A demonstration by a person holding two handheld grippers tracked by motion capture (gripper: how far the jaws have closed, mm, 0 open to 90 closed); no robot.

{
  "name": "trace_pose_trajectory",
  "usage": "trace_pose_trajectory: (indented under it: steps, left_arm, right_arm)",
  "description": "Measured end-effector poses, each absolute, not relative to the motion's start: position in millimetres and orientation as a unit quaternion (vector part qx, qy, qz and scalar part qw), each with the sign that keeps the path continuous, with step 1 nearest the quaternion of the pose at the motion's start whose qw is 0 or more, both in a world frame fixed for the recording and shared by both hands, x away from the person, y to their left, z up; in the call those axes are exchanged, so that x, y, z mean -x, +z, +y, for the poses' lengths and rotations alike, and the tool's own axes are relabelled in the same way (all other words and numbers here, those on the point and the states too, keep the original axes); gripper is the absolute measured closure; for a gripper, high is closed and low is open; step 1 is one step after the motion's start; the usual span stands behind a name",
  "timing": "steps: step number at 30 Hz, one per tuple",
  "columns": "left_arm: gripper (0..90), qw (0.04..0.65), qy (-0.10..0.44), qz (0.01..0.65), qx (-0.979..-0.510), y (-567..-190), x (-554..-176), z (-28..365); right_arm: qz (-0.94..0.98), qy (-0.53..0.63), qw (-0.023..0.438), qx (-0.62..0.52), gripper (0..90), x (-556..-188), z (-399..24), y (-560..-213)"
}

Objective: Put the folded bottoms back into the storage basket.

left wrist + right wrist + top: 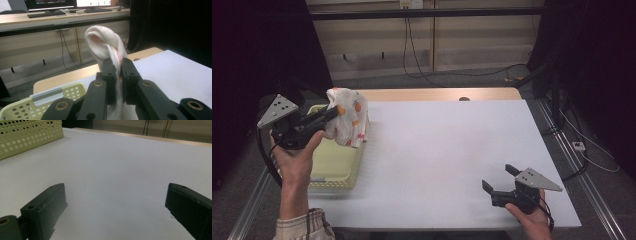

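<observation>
1. At the far left of the high view, the left gripper point(331, 113) is lifted in a person's left hand point(297, 160). Its black jaws are clamped on a white cloth with orange and red spots point(348, 117).
2. The cloth hangs bunched above the rear end of a pale yellow perforated plastic basket point(354, 170), which sits on the table's left edge.
3. The left gripper view shows the pinch close up: the cloth point(106, 46) rises in a rounded fold above the closed jaws, its spots mostly hidden. The basket point(22, 110) lies below.
4. The white table top point(447, 150) stretches bare across the middle.
5. Near the front right corner, the right gripper point(501, 179) rests low, well apart from the cloth.
6. The right gripper view shows its jaws spread wide, holding nothing, with the basket point(30, 137) at upper left.
</observation>
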State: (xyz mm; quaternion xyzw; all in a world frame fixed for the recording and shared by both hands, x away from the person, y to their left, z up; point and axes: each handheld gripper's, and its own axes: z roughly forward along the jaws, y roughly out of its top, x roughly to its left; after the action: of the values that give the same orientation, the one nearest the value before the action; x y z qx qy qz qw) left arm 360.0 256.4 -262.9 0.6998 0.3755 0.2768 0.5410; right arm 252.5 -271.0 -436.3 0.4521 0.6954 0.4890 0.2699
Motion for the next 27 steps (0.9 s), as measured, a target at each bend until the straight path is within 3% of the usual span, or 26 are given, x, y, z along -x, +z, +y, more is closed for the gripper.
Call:
trace_pose_trajectory:
  steps: [27]
  left_arm:
    - [83.4, 0.514, 0.282, 0.403, -0.702, -269.1, -363.8, 290.7]
  right_arm:
    - [0.696, 0.489, 0.269, -0.452, 3.2, -252.5, -270.9, -436.2]
